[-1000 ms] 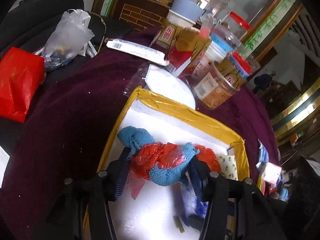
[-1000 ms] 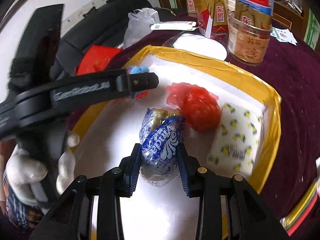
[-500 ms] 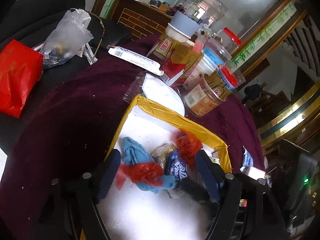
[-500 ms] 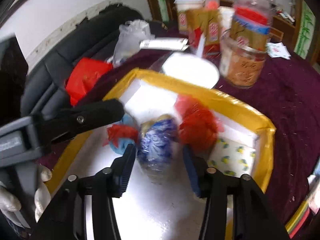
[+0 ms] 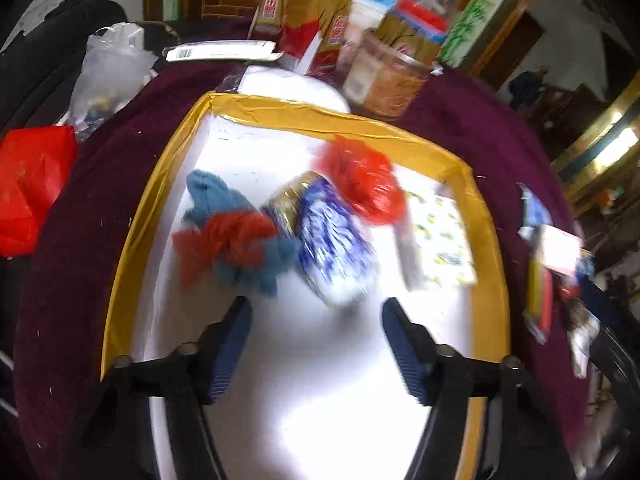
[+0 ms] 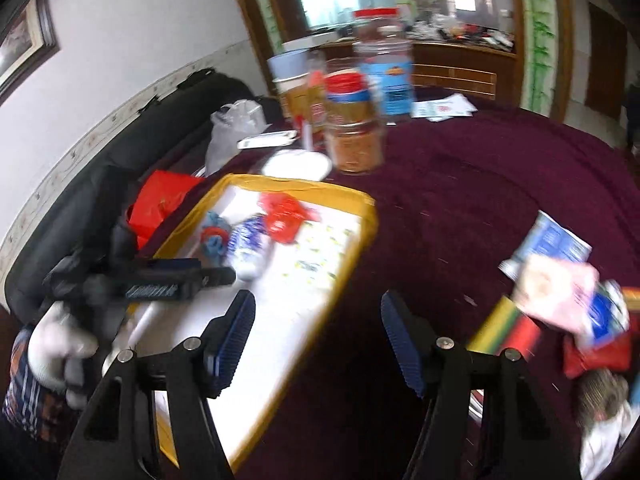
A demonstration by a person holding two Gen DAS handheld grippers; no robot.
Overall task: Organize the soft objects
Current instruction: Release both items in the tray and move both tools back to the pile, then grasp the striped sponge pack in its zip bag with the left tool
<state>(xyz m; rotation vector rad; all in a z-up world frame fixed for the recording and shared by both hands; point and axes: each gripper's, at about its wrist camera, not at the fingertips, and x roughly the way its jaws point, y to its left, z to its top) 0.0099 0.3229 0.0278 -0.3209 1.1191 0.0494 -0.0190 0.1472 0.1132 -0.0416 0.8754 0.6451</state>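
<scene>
A white tray with a yellow taped rim [image 5: 320,114] lies on the maroon tablecloth. In it lie a blue cloth wrapped with red plastic [image 5: 236,236], a blue and white foil pack [image 5: 334,248], a red plastic bundle [image 5: 362,182] and a white patterned pad [image 5: 442,236]. My left gripper [image 5: 316,338] is open and empty above the tray's near part. My right gripper [image 6: 316,336] is open and empty over the tray's right rim [image 6: 360,248], turned toward a pile of soft packets [image 6: 560,300] at the right. The left gripper also shows in the right wrist view [image 6: 160,280].
Jars [image 6: 354,128], drink cartons [image 5: 320,32] and a white lid [image 6: 296,164] stand beyond the tray. A red bag [image 5: 32,184] and a clear plastic bag [image 5: 108,76] lie at the left by a black sofa. Loose packets [image 5: 548,240] lie right of the tray.
My left gripper let go of the blue cloth bundle and my right let go of the foil pack. Both opened and pulled back; the right swung rightward toward the packets.
</scene>
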